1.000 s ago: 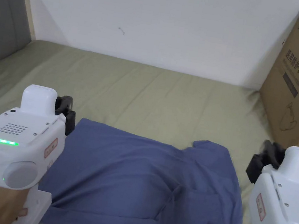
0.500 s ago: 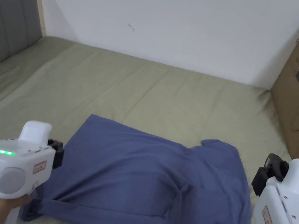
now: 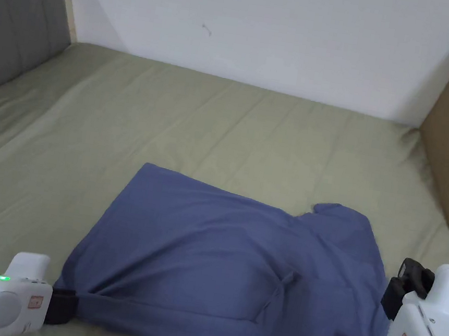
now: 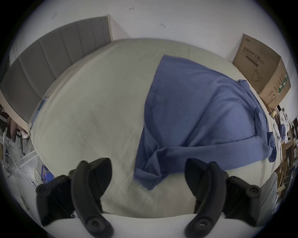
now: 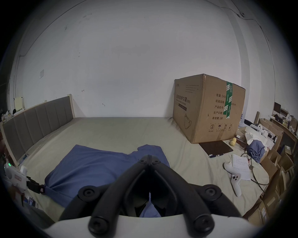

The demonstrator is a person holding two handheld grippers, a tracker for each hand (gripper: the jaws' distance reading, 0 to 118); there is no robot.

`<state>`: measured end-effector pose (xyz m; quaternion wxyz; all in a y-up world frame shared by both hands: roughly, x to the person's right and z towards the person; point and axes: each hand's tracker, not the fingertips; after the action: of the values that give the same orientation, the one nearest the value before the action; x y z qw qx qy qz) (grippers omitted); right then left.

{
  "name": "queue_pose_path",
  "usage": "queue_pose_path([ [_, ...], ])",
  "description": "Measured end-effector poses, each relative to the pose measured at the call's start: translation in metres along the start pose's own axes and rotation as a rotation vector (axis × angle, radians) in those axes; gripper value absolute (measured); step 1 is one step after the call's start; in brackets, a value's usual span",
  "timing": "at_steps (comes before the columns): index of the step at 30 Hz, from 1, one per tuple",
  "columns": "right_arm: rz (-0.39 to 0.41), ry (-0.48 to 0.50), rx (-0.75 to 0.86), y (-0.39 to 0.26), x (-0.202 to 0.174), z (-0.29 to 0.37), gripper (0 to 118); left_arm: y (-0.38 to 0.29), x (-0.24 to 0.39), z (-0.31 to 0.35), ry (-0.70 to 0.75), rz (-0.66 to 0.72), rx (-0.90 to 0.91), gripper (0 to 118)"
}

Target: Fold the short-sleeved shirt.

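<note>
The left tongs (image 4: 148,177) were wide open, with the two black jaws far apart. The near corner of the blue shirt (image 4: 201,112) lay on the bed between them, and neither jaw pressed on it. From the head view, the left tongs (image 3: 63,306) sat low at the near left corner of the shirt (image 3: 225,261), right up against the cloth.

The right tongs (image 5: 150,158) were pinched tight, the two tips meeting with nothing between them. They hung just over the right side of the shirt (image 5: 96,162). From the head view, I could not tell how the right tongs (image 3: 406,288) stood, as their white body hid most of them beside the shirt's right edge.

The shirt lay spread flat on the green bed (image 3: 198,125), with its near edge folded over in a long strip. Its collar pointed to the right.

Farther back on the right, a big brown cardboard box (image 5: 208,111) stood on the bed by the white wall (image 3: 271,25). It had printed writing, a mask drawing and green tape. A grey padded headboard (image 3: 14,13) stood at the far left.
</note>
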<state>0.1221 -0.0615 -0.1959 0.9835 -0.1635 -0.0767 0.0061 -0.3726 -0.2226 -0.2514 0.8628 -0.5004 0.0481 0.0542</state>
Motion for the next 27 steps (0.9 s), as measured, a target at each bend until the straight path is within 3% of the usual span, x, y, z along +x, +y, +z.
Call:
queue_pose_path([
  [3, 0.005, -0.018, -0.036, -0.008, 0.005, 0.001, 0, -0.003, 0.001, -0.013, -0.098, 0.011, -0.037, 25],
  [5, -0.022, -0.033, -0.101, -0.02, 0.013, 0.001, 0, -0.004, 0.004, -0.007, -0.138, 0.042, 0.006, 7],
  [6, -0.021, -0.032, -0.133, -0.028, 0.017, 0.0, 1, -0.003, 0.006, -0.004, -0.14, 0.04, 0.016, 7],
  [7, -0.019, -0.046, -0.177, -0.039, 0.022, -0.001, 12, -0.002, 0.009, -0.001, -0.11, 0.036, 0.028, 6],
  [8, -0.024, -0.06, -0.222, -0.052, 0.026, -0.003, 34, -0.001, 0.009, 0.001, -0.11, 0.014, 0.048, 6],
  [9, -0.031, -0.048, -0.275, -0.064, 0.029, -0.005, 69, 0.0, 0.01, 0.002, -0.114, 0.009, 0.054, 6],
  [10, -0.042, -0.022, -0.36, -0.078, 0.033, -0.01, 95, 0.002, 0.012, 0.005, -0.113, 0.013, 0.056, 6],
  [11, -0.051, -0.009, -0.43, -0.092, 0.036, -0.014, 107, 0.004, 0.014, 0.008, -0.115, 0.01, 0.058, 6],
  [12, -0.056, -0.003, -0.489, -0.106, 0.038, -0.017, 108, 0.002, 0.012, 0.013, -0.117, 0.001, 0.069, 6],
  [16, -0.049, -0.007, -0.639, -0.153, 0.042, -0.035, 106, 0.008, 0.013, 0.021, -0.113, -0.024, 0.085, 6],
  [19, -0.072, -0.007, -0.686, -0.17, 0.044, -0.046, 90, 0.012, 0.013, 0.022, -0.11, -0.023, 0.089, 6],
  [20, -0.083, -0.009, -0.687, -0.173, 0.046, -0.047, 90, 0.011, 0.011, 0.02, -0.111, -0.021, 0.089, 6],
  [21, -0.088, -0.013, -0.687, -0.174, 0.045, -0.047, 61, 0.011, 0.01, 0.02, -0.112, -0.02, 0.088, 6],
  [23, -0.12, 0.015, -0.678, -0.172, 0.046, -0.045, 17, 0.013, 0.01, 0.021, -0.114, -0.019, 0.085, 6],
  [24, -0.129, 0.01, -0.656, -0.169, 0.045, -0.042, 9, 0.012, 0.011, 0.022, -0.113, -0.02, 0.086, 6],
  [27, -0.115, 0.018, -0.628, -0.16, 0.048, -0.037, 7, 0.016, 0.009, 0.025, -0.117, -0.003, 0.088, 6],
])
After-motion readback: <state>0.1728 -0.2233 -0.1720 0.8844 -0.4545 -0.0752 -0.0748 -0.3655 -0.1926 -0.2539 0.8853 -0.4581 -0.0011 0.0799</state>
